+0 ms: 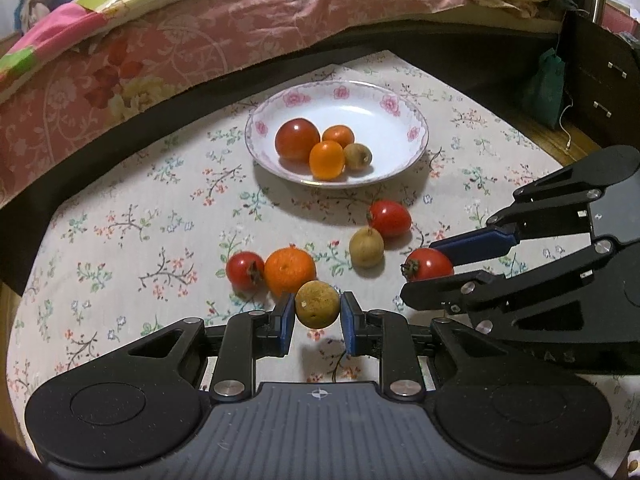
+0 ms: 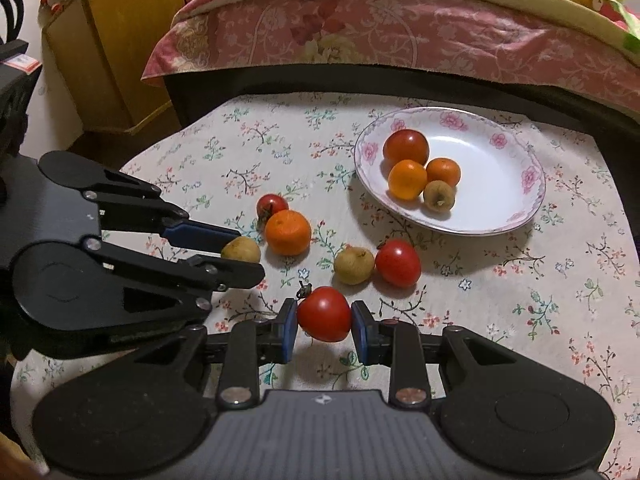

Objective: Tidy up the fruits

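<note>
Above the flowered tablecloth, short of the plate, we pinch a firm brownish fruit in the left gripper and a soft, bruisable tomato across its middle in the right gripper.

We see four fruits in the plate behind five loose fruits on the tablecloth, bed behind all.
</note>
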Demonstrator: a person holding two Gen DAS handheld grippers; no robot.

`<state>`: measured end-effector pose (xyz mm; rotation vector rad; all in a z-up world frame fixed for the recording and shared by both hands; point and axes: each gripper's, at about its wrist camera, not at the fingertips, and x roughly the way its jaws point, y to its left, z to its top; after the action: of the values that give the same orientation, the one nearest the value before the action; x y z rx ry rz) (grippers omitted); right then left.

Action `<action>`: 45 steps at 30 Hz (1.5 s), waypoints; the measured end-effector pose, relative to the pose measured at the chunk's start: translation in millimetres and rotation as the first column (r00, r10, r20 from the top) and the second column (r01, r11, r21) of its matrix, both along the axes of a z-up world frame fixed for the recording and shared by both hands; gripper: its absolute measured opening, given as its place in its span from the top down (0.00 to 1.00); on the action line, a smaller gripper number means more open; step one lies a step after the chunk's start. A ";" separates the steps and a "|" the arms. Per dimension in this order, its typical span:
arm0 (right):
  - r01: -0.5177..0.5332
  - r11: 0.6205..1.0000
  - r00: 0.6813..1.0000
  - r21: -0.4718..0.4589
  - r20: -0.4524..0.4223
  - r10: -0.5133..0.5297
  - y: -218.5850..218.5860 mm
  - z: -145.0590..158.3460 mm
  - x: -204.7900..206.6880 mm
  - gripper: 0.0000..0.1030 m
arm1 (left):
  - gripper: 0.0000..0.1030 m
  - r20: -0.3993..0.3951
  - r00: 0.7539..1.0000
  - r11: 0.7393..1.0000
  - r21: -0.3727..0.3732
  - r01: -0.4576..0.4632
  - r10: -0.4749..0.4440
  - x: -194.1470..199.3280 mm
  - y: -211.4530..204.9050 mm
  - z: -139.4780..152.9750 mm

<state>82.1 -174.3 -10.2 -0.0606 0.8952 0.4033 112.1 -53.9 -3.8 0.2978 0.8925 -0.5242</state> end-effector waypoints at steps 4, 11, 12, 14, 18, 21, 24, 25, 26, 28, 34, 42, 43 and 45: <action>0.009 1.000 1.000 0.015 0.006 -0.009 -2.6 3.8 0.9 0.72 | 0.69 0.008 1.000 1.000 -0.009 -0.003 0.003 2.5 -3.7 2.7; 0.033 0.999 0.999 0.024 0.024 -0.034 -8.7 11.5 4.0 0.72 | 0.69 0.023 1.000 0.999 -0.030 -0.013 0.013 8.7 -7.8 9.3; 0.038 0.999 0.999 0.026 0.027 -0.039 -9.8 12.9 4.8 0.72 | 0.69 0.025 1.000 0.999 -0.032 -0.013 0.014 9.3 -8.2 10.0; 0.045 0.999 0.998 0.030 0.031 -0.045 -11.4 15.1 6.1 0.72 | 0.69 0.028 0.999 0.999 -0.034 -0.015 0.016 10.2 -8.7 10.5; 0.058 0.998 0.998 0.031 0.035 -0.059 -14.2 16.7 8.2 0.72 | 0.69 0.025 1.000 0.999 -0.036 -0.016 0.017 12.4 -10.0 10.0; 0.070 0.997 0.997 0.035 0.034 -0.071 -16.7 16.9 9.8 0.72 | 0.69 0.029 0.999 0.999 -0.040 -0.020 0.021 16.2 -11.6 11.5; 0.081 0.996 0.996 0.036 0.039 -0.082 -18.8 18.7 12.7 0.72 | 0.69 0.042 0.999 0.998 -0.053 -0.019 0.021 21.1 -14.4 17.6; 0.085 0.996 0.995 0.038 0.042 -0.087 -19.8 19.6 13.5 0.72 | 0.69 0.046 0.999 0.998 -0.061 -0.019 0.021 22.9 -15.6 19.7; 0.090 0.995 0.995 0.039 0.046 -0.092 -20.9 20.5 14.9 0.72 | 0.70 0.053 0.998 0.998 -0.061 -0.020 0.023 24.6 -17.2 21.5; 0.100 0.994 0.993 0.041 0.053 -0.102 -23.5 22.5 18.8 0.72 | 0.70 0.069 0.997 0.998 -0.060 -0.019 0.023 29.4 -21.1 25.0; 0.137 0.989 0.987 0.051 0.082 -0.141 -35.4 31.3 34.5 0.72 | 0.70 0.091 0.995 0.996 -0.090 -0.018 0.026 52.3 -31.9 33.3; 0.185 0.981 0.975 0.060 0.118 -0.191 -54.9 39.4 66.3 0.72 | 0.71 0.111 0.994 0.995 -0.104 -0.005 0.017 88.4 -51.2 33.8; 0.190 0.980 0.974 0.061 0.117 -0.196 -57.1 39.0 70.0 0.72 | 0.71 0.111 0.994 0.995 -0.103 -0.003 0.015 92.9 -54.0 32.6; 0.205 0.977 0.971 0.066 0.112 -0.211 -63.2 36.8 79.6 0.72 | 0.71 0.112 0.994 0.995 -0.096 0.000 0.011 100.8 -59.5 29.7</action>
<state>161.7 -237.5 26.6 0.0586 0.7638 0.2254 212.9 -113.3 25.9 0.2352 0.7564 -0.5385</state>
